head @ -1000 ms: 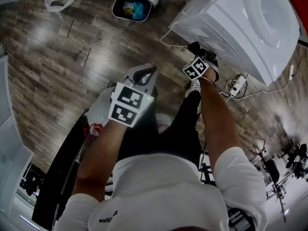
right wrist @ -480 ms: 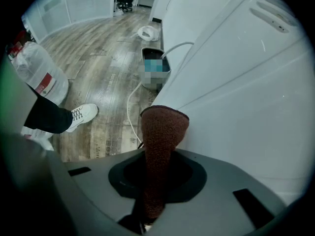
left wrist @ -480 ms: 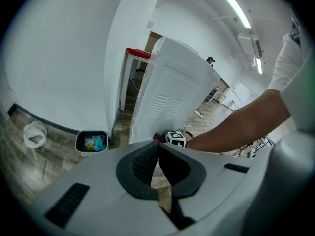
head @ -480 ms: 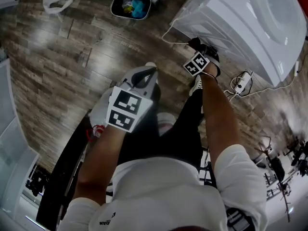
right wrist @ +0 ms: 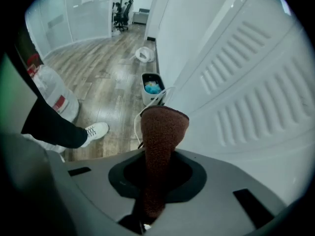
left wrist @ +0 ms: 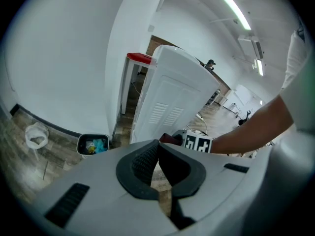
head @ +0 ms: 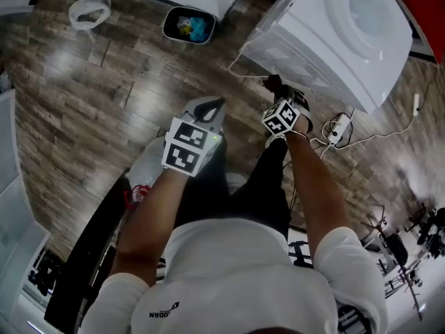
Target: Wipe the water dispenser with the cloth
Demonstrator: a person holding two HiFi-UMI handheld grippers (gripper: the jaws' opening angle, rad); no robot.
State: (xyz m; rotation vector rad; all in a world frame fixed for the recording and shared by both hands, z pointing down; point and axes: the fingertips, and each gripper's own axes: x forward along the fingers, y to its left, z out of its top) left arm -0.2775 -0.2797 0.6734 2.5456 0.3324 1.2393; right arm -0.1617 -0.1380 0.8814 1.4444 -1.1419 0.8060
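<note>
The white water dispenser (head: 334, 40) fills the upper right of the head view. Its louvred side panel (right wrist: 256, 82) stands close in the right gripper view. My right gripper (head: 274, 92) is shut on a dark red-brown cloth (right wrist: 162, 132). The folded end of the cloth sticks out past the jaws, right by the panel's lower part. The cloth (head: 272, 83) shows as a dark lump at the dispenser's side. My left gripper (head: 212, 106) hangs over the floor to the left, apart from the dispenser. Its jaws meet at the tip (left wrist: 158, 149) with nothing between them.
A small bin (head: 188, 25) with blue and yellow rubbish stands near the wall, and a white bag (head: 88, 7) lies further left. A power strip with white cables (head: 338, 127) lies beside the dispenser. My legs and a white shoe (right wrist: 96, 130) are below. A dark table edge (head: 90, 249) runs at lower left.
The head view has shifted a little. My right gripper stays by the dispenser's side with the cloth, slightly lower and further left in the frame. The left gripper has barely moved.
</note>
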